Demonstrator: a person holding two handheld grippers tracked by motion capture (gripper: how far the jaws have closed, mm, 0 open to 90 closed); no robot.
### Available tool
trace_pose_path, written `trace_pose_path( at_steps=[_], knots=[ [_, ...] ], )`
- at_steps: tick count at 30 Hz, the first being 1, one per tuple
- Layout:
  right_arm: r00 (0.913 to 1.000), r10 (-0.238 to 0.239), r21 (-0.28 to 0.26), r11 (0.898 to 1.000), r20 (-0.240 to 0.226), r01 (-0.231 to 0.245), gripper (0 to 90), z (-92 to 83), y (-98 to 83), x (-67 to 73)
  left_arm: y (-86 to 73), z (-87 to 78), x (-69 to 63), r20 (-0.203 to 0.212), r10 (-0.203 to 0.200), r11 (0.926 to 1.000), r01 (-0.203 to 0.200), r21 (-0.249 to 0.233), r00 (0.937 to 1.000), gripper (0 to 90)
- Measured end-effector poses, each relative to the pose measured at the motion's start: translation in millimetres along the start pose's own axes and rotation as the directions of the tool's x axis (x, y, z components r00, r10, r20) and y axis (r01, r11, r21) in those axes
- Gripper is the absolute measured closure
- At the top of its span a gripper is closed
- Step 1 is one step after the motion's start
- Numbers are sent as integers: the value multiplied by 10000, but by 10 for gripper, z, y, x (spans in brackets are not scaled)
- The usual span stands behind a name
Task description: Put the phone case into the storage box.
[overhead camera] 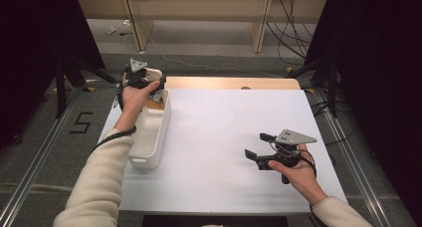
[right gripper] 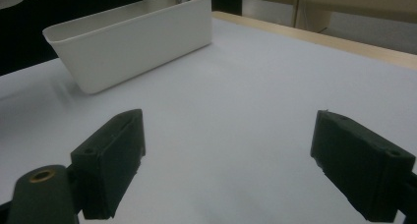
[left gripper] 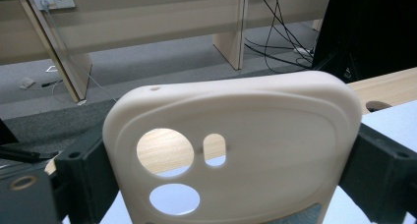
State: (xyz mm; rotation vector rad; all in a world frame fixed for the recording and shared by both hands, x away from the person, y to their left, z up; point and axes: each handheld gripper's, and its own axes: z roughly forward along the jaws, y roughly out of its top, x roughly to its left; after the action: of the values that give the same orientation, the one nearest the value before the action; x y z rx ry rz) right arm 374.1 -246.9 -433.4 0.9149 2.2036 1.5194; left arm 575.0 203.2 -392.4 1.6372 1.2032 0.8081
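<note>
A cream phone case [left gripper: 255, 130] with round camera cut-outs stands clamped between the two black jaws of my left gripper [overhead camera: 151, 78], which is shut on it. In the high view the case [overhead camera: 154, 74] hangs above the far end of a white rectangular bin [overhead camera: 155, 137] at the table's left side. My right gripper [overhead camera: 256, 145] hovers low over the white table top [overhead camera: 224, 122] at the right, pointing left toward the bin. Its jaws [right gripper: 236, 170] stand wide apart with nothing between them. The bin [right gripper: 128, 47] lies ahead of them in the right gripper view.
Small items lie in the far end of the bin [overhead camera: 158, 98]; what they are is unclear. A wooden strip [overhead camera: 229, 82] runs along the table's far edge. Beyond it are desk legs and floor cables [overhead camera: 291, 33]. Dark stands flank both sides.
</note>
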Motion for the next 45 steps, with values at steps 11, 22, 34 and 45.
trace_pose_path(
  at_steps=[11,22,34,45],
  knots=[
    [10000,-7,-16,10000,3,7,142,-2,2,1,-20,3,1,-13,-18,10000,18,65,10000,87],
    [10000,5,5,10000,5,-5,142,-3,0,-4,-53,33,-2,10,39,9998,-39,204,10000,87],
    [10000,4,15,10000,9,-4,142,0,0,-3,-73,57,4,48,10,9994,-12,336,10000,86],
    [10000,3,21,10000,8,-3,142,1,1,-2,-94,94,7,55,20,9988,-22,492,10000,85]
  ],
)
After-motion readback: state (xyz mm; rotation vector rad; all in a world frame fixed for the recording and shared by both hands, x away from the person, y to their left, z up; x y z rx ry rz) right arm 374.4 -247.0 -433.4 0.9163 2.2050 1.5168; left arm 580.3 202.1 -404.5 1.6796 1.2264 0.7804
